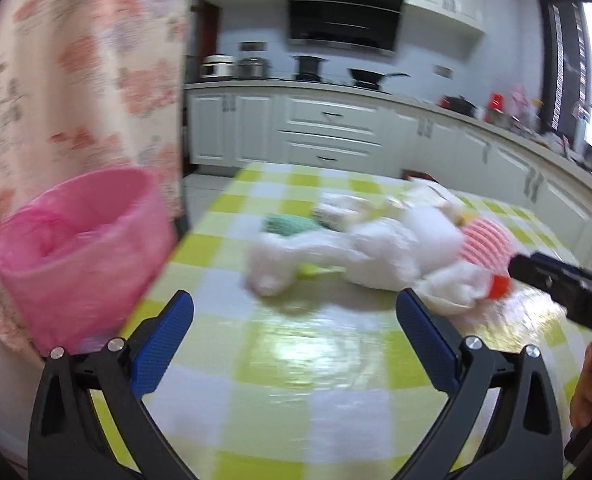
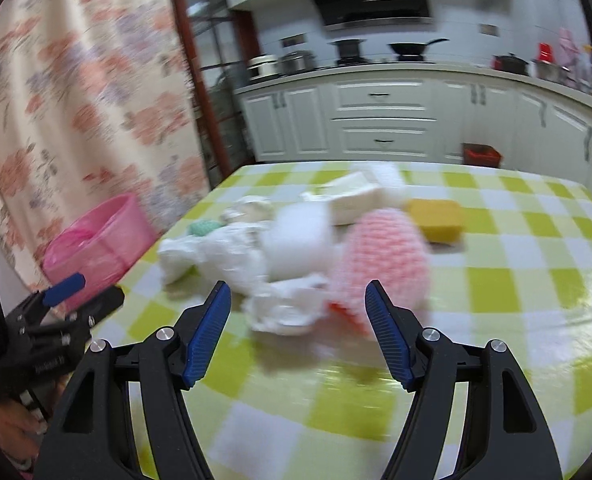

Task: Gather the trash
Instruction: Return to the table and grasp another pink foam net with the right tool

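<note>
A heap of crumpled white tissues [image 1: 360, 248] [image 2: 248, 256] lies on the green-checked tablecloth [image 1: 296, 360] [image 2: 516, 272], mixed with a pink-striped knitted piece [image 1: 486, 242] [image 2: 380, 248], a green knitted piece [image 1: 292, 226] [image 2: 204, 227] and a yellow sponge [image 2: 436, 220]. A bin with a pink liner [image 1: 84, 248] [image 2: 96, 240] stands off the table's left edge. My left gripper [image 1: 294, 320] is open and empty, short of the heap. My right gripper [image 2: 298, 304] is open, its fingertips just before the tissues. The views are blurred.
A floral curtain [image 1: 76, 72] [image 2: 76, 100] hangs behind the bin. White kitchen cabinets [image 1: 328, 132] [image 2: 380, 120] with pots on the counter run along the far wall. The left gripper's body [image 2: 48, 328] sits beside the bin in the right wrist view.
</note>
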The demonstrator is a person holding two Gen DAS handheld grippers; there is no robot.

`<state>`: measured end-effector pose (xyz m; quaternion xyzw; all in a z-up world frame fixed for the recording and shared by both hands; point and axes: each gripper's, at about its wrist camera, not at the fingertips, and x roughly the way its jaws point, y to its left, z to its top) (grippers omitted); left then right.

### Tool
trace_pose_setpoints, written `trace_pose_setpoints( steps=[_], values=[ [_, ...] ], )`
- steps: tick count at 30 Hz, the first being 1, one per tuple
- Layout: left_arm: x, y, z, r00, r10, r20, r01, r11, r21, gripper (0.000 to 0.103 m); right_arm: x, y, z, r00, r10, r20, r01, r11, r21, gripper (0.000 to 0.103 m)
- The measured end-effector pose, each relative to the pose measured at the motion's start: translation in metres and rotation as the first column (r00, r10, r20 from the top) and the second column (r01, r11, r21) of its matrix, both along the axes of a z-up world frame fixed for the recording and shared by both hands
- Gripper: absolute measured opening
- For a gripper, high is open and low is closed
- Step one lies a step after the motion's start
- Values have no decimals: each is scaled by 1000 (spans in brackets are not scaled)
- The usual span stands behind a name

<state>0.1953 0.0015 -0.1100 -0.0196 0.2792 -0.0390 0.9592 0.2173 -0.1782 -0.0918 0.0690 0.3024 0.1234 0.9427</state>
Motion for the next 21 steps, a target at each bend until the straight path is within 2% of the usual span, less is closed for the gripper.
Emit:
trace_pose_setpoints(
  steps=[5,10,21],
  values=[
    [10,-41,-6,998,-53,-21,53,999,11,98,5,-41,-3,996,-91,-17,92,994,67,68],
    [23,-56,-12,995,-70,-64,69,998,-10,98,21,-64,-13,989,-136,-64,143,983,117,71],
    [27,-71,-17,988,-131,-80,133,991,28,97,67,-53,-42,974,-113,-196,143,978,148,71]
  ],
)
